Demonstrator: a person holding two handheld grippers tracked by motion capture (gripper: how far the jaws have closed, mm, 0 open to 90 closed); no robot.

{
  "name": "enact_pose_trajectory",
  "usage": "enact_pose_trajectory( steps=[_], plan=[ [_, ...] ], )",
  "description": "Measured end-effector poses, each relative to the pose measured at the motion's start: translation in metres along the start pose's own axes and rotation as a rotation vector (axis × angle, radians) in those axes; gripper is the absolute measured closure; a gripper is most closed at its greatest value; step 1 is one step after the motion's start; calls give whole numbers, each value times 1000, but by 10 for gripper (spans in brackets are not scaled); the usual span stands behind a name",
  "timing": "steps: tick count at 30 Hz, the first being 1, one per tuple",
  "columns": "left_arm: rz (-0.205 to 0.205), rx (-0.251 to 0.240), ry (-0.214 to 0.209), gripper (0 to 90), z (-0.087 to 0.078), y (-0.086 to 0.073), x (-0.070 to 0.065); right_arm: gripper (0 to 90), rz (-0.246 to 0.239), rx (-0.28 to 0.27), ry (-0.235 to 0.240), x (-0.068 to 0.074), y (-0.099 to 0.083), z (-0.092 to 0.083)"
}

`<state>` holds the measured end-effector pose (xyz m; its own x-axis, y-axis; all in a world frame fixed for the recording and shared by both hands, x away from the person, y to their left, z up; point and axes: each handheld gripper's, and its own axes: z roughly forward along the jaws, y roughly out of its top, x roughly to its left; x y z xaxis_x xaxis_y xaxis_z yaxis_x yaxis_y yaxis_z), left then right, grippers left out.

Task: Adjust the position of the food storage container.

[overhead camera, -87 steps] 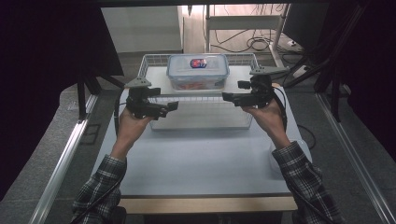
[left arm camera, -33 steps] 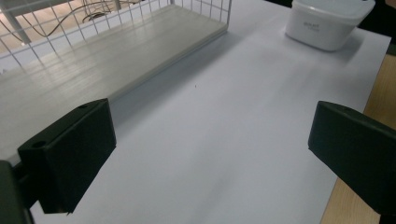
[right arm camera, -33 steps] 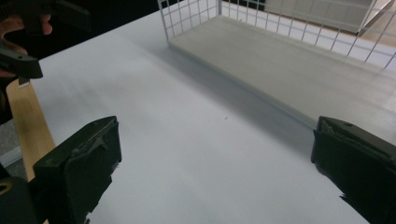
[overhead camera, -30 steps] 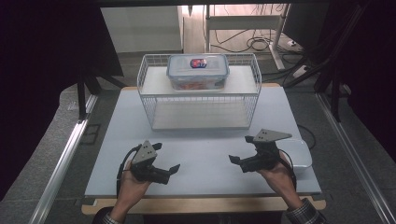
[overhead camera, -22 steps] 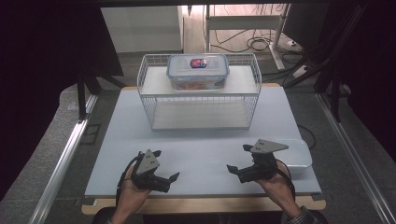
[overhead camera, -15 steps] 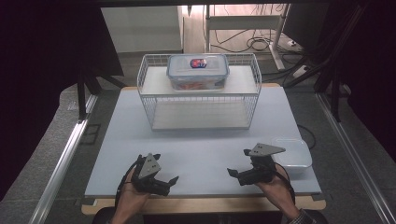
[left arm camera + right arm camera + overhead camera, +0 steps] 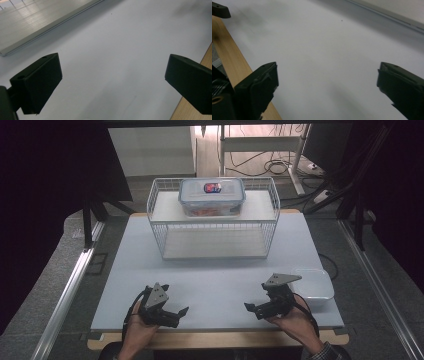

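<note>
Seen from the high view, the left gripper [image 7: 180, 312] is held low over the near left part of the white table [image 7: 215, 275], with its jaws pointed inward toward the middle. The right gripper [image 7: 250, 308] is held over the near right part, with its jaws pointed back toward the left one, and the two are kept well apart. Nothing is grasped by either. A wire rack [image 7: 215, 227] is stood at the far side of the table, and a clear lidded container [image 7: 212, 195] is set on its upper shelf, far from both grippers. A shallow white tray [image 7: 315, 282] is placed on the table just beside the right hand [image 7: 295, 320].

Next, in the left gripper view, the left gripper [image 7: 112, 82] is shown released, its two black jaws spread wide over bare white table [image 7: 112, 45]. The wooden table edge [image 7: 197, 110] is caught at the lower right, and a pale rail is seen at the upper left.

Lastly, in the right gripper view, the right gripper [image 7: 327, 85] is likewise shown released, the jaws set wide apart with only white table [image 7: 324, 42] between them. The wooden edge [image 7: 227, 55] is crossed at the left, and a dark jaw tip of the left gripper [image 7: 219, 10] is glimpsed in the upper left corner.
</note>
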<state>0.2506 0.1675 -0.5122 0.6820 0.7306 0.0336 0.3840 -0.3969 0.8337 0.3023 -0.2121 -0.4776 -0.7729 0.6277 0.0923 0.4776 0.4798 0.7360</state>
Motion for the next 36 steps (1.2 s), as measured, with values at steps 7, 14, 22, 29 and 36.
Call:
enact_pose_trajectory(
  steps=[7,14,22,29,36],
  plan=[
    [-7,-4,3,8,0,0,1,406,10,-26,-92,-13,0,-18],
    [-13,0,1,9,1,-1,2,773,35,-83,-186,-42,-5,-55],
    [-17,7,1,11,2,-1,4,898,124,-102,-314,-78,-23,-94],
    [-17,15,-9,20,3,-1,3,898,216,-117,-475,-107,-43,-126],
    [-17,16,-1,22,3,-1,4,898,279,-83,-527,-131,-63,-133]
  ],
)
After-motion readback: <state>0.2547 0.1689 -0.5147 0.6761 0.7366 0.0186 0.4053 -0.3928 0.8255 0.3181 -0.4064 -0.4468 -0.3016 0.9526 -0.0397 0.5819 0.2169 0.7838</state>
